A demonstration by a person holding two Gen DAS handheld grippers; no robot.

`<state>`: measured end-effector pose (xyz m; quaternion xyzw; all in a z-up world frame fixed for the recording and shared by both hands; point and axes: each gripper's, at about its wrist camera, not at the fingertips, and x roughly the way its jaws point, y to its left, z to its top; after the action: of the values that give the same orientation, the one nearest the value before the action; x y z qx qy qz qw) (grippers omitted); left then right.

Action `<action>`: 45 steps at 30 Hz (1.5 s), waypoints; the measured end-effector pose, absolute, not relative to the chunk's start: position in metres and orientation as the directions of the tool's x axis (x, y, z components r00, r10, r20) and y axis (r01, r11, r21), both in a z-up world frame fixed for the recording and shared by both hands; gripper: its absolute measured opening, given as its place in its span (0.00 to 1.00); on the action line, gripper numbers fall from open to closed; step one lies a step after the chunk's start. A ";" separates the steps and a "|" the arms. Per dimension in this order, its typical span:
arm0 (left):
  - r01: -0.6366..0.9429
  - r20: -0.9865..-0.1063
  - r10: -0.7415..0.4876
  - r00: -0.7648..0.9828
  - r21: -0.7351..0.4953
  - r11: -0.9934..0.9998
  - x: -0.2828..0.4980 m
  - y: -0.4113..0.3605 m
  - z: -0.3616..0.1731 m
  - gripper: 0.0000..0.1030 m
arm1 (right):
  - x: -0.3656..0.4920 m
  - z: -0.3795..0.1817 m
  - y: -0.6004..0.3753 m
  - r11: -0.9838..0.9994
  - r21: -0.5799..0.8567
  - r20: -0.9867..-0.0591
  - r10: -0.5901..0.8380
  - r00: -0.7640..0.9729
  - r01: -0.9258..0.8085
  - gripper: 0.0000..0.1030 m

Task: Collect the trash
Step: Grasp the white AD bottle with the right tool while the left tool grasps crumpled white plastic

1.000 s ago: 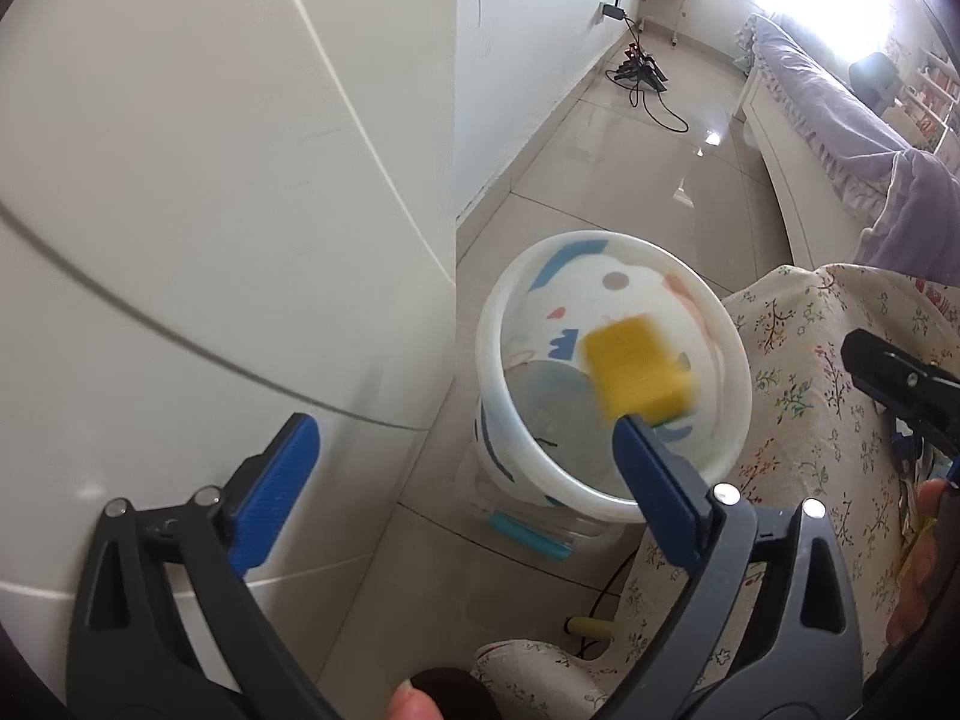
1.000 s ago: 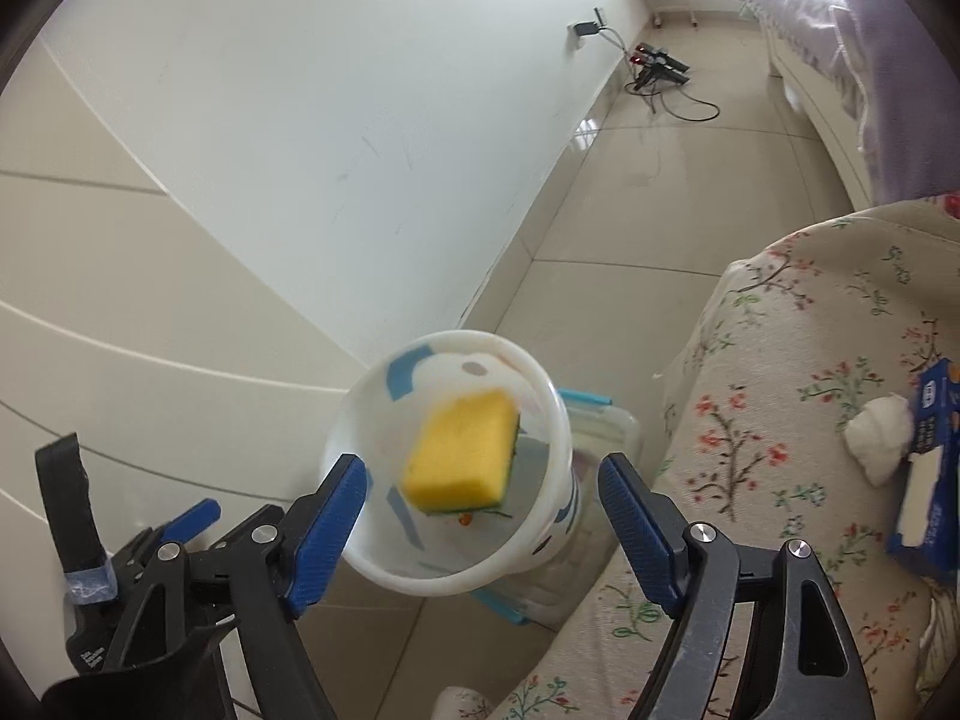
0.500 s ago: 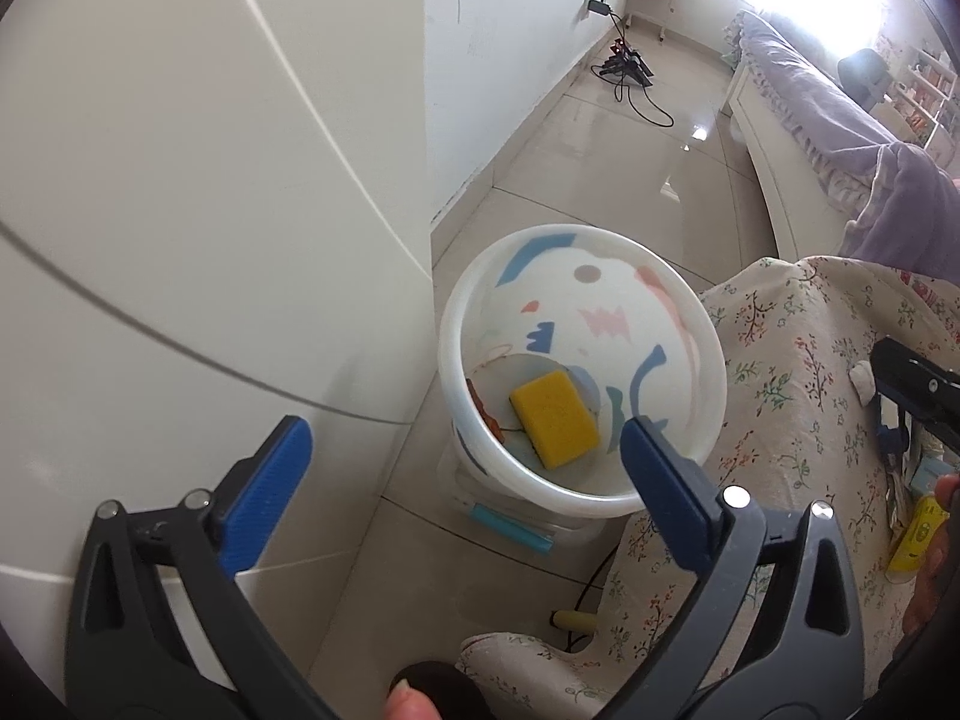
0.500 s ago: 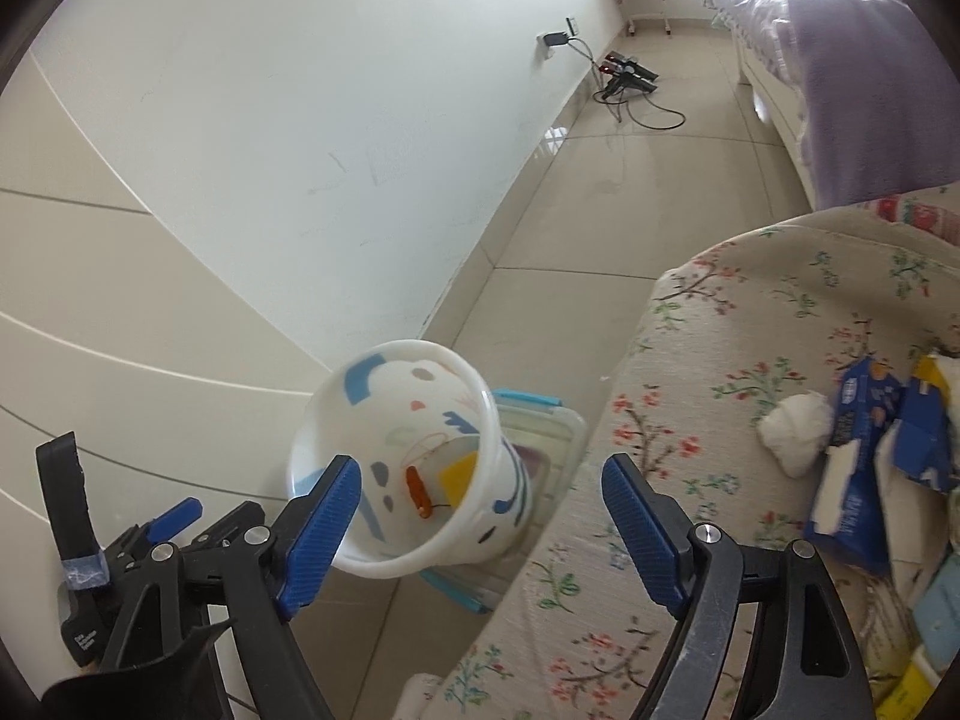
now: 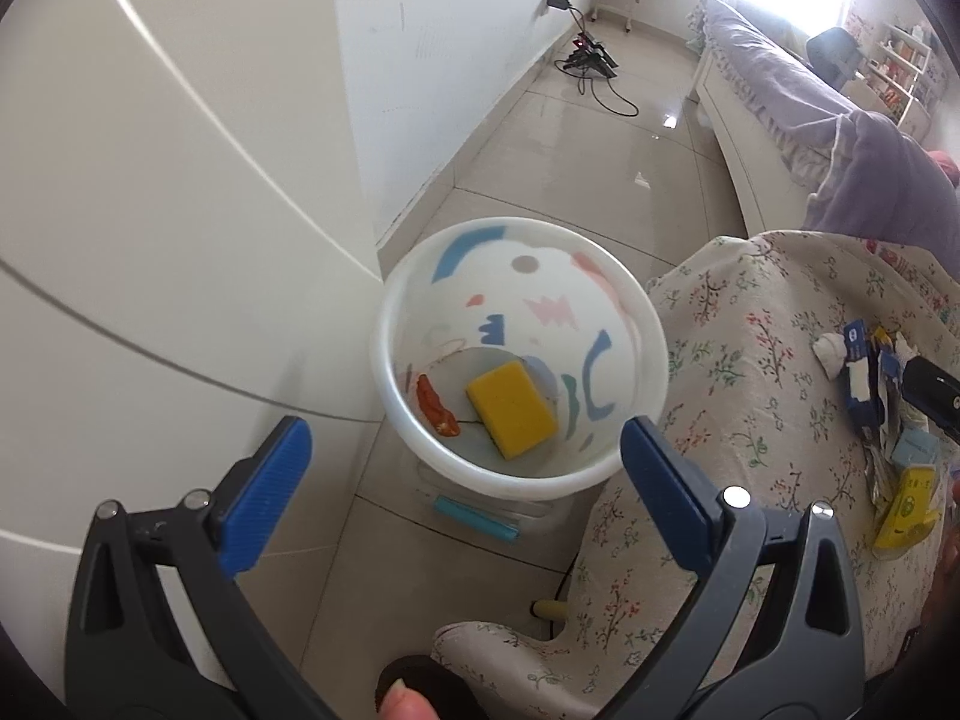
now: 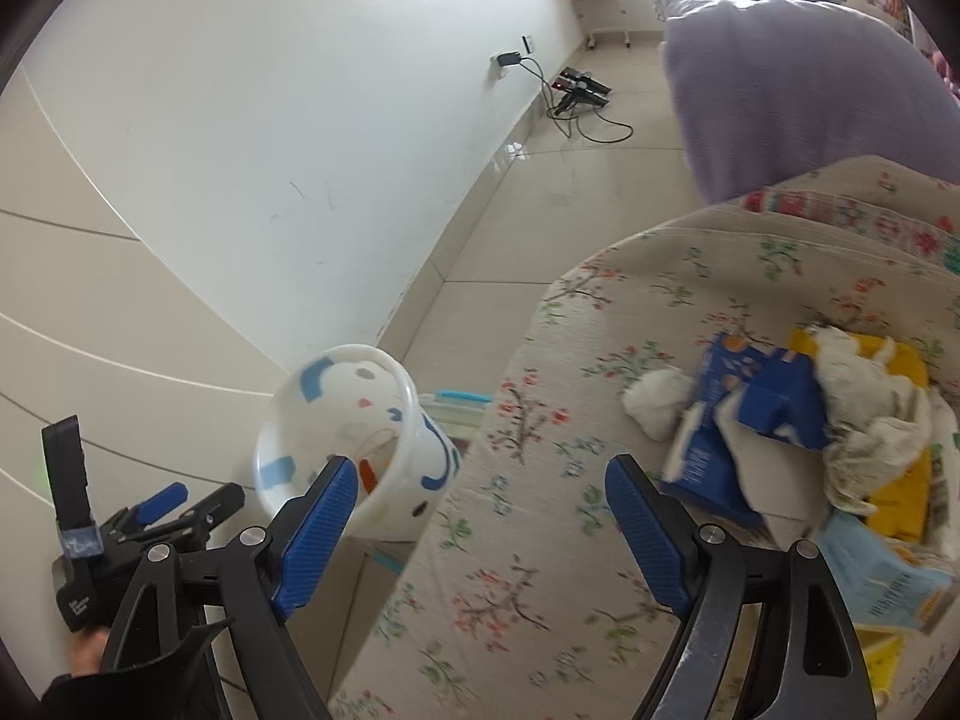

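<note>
A white patterned bin (image 5: 636, 360) stands on the floor beside the floral-covered table (image 5: 750, 420). A yellow sponge (image 5: 510, 417) and a red scrap (image 5: 437, 405) lie in its bottom. My left gripper (image 5: 465, 489) is open and empty above the bin's near side. My right gripper (image 6: 480, 528) is open and empty over the table edge, with the bin (image 6: 312, 420) to its left. A trash pile (image 6: 810, 420) of blue cartons, white tissues and yellow packets lies on the table; it also shows in the left wrist view (image 5: 882, 396).
A clear box with a blue clip (image 5: 480, 519) sits under the bin. A white cabinet (image 5: 150, 240) stands to the left. Cables and a power strip (image 5: 591, 60) lie on the tiled floor. A purple-covered bed (image 5: 810, 102) stands at the far right.
The yellow sponge has dropped from the air into the bin and lies on its bottom. My right gripper has swung right toward the trash pile on the table.
</note>
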<state>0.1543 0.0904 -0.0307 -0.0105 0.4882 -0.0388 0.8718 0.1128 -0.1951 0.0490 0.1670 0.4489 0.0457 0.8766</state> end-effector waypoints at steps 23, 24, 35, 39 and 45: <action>0.243 -0.840 -0.230 0.491 -0.121 0.962 0.130 -0.010 -0.012 0.99 | 0.028 0.051 -0.331 0.939 0.255 -0.811 0.079 0.580 0.230 0.87; 0.251 -0.842 -0.234 0.487 -0.122 0.960 0.130 -0.016 -0.012 0.99 | 0.026 0.049 -0.339 0.934 0.256 -0.815 0.070 0.575 0.250 0.87; 0.315 -0.849 -0.225 0.477 -0.074 0.946 0.146 -0.076 -0.019 0.99 | 0.029 0.023 -0.412 0.869 0.195 -0.894 -0.034 0.447 0.455 0.86; 0.349 -0.870 -0.246 0.429 -0.091 0.933 0.159 -0.105 -0.027 0.99 | 0.036 0.006 -0.428 0.838 0.202 -0.915 -0.023 0.403 0.507 0.72; 0.359 -0.890 -0.289 0.352 -0.157 0.920 0.170 -0.142 -0.038 0.98 | 0.043 -0.014 -0.440 0.820 0.192 -0.937 -0.010 0.349 0.540 0.60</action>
<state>0.1699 -0.1416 -0.0382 0.0328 0.5339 -0.1972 0.8216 0.0426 -0.4403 -0.0145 0.2438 0.5430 -0.1753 0.7842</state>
